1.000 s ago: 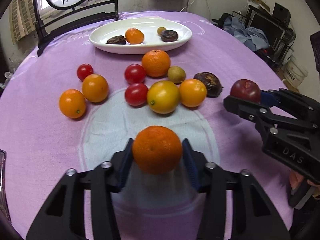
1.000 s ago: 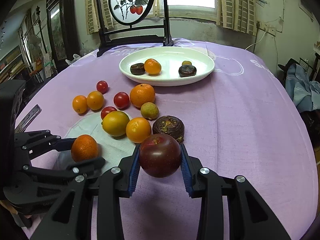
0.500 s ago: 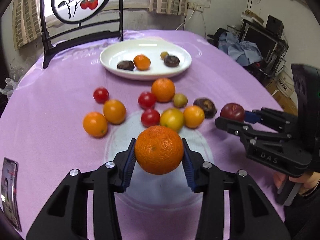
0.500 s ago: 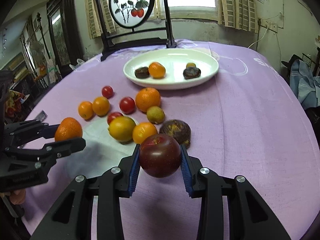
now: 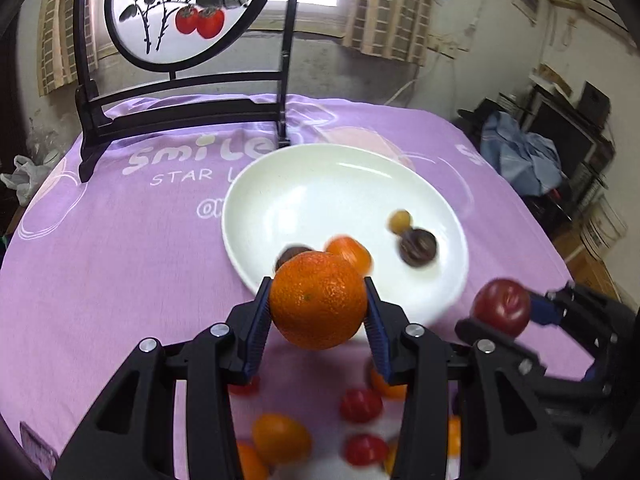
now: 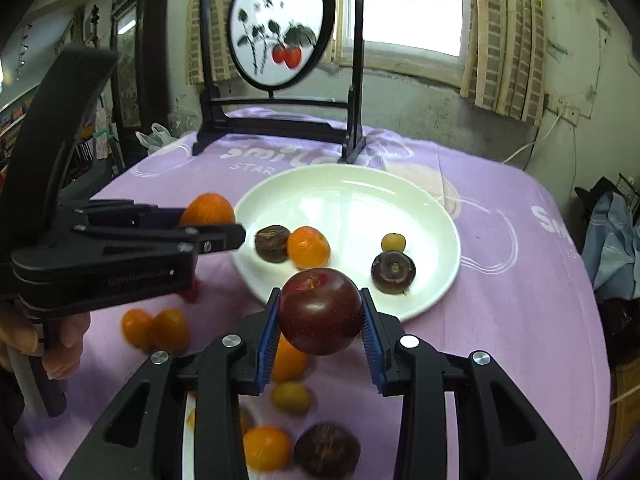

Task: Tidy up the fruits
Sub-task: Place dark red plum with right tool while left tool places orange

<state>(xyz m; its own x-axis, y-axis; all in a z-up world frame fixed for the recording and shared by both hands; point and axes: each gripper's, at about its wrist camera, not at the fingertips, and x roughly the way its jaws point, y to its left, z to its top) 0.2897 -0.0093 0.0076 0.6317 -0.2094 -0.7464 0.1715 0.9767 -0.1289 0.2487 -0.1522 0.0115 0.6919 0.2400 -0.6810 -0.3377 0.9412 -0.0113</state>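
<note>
My left gripper is shut on a large orange, held in the air at the near left rim of the white plate. My right gripper is shut on a dark red apple, held above the plate's near rim. The plate holds a small orange, two dark brown fruits and a small yellow fruit. The left gripper with its orange shows in the right wrist view, and the apple shows in the left wrist view.
Loose oranges, tomatoes, a greenish fruit and a dark fruit lie on the purple tablecloth below the grippers. A black-framed round screen stands behind the plate. Clutter stands beyond the table's right edge.
Both grippers have moved forward and up from over the loose fruit to the plate's near rim, each still holding its fruit. The plate now looms close.
</note>
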